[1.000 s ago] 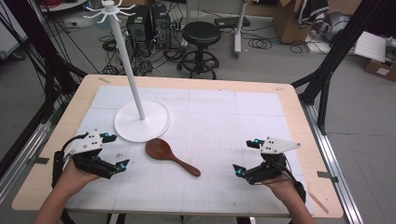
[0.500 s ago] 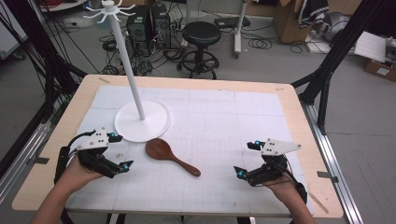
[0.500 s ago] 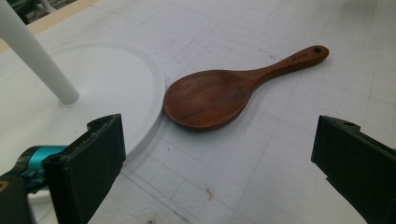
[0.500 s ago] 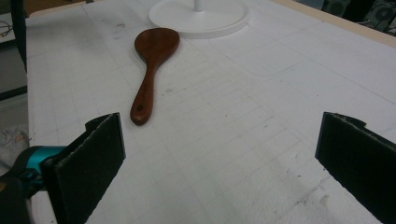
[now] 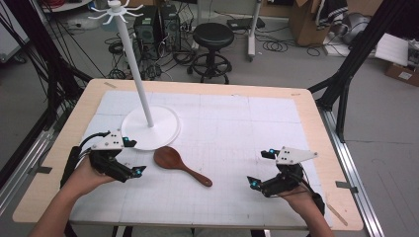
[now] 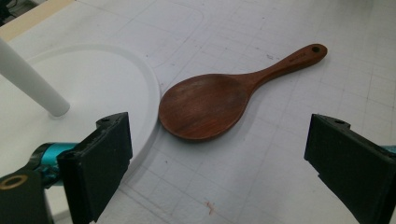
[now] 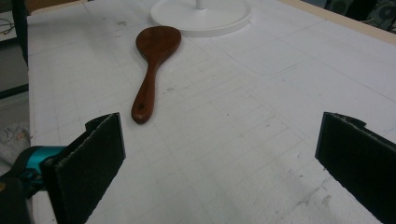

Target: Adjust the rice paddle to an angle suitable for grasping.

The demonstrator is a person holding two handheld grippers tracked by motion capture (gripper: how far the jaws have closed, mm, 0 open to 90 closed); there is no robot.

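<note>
Holding the left gripper (image 5: 133, 155) low at the lower left of the high view, aimed toward the frame's centre, jaws wide but just now closing a little, with nothing between the pads. Looks like lining up for a grasp rather than gripping yet. Seen along its jaws in the left gripper view: the wooden spoon (image 6: 210, 105) straight ahead and just above centre, bowl nearest, handle running off to the upper right, so likely a reach for the bowl end or the neck. Holding the right gripper (image 5: 261, 168) at the lower right of the high view, jaws spread wide and empty, well apart from the spoon; probably parked there to keep out of the way, or waiting to take the handle end, which points toward it. In the right gripper view, spoon at upper left, handle hole nearest the camera. Lying flat on the white mat (image 5: 237, 133), below centre of the high view, bowl up, its rim just beside the round base of the white stand (image 5: 163, 129); touching or not, cannot tell. Rising from that base toward the top left: a slim pole ending in a ring of hooks (image 5: 114, 9), presumably the place for hanging the spoon by its hole. Underneath all of it, the wooden table (image 5: 316, 128), pale edge showing round the mat.
</note>
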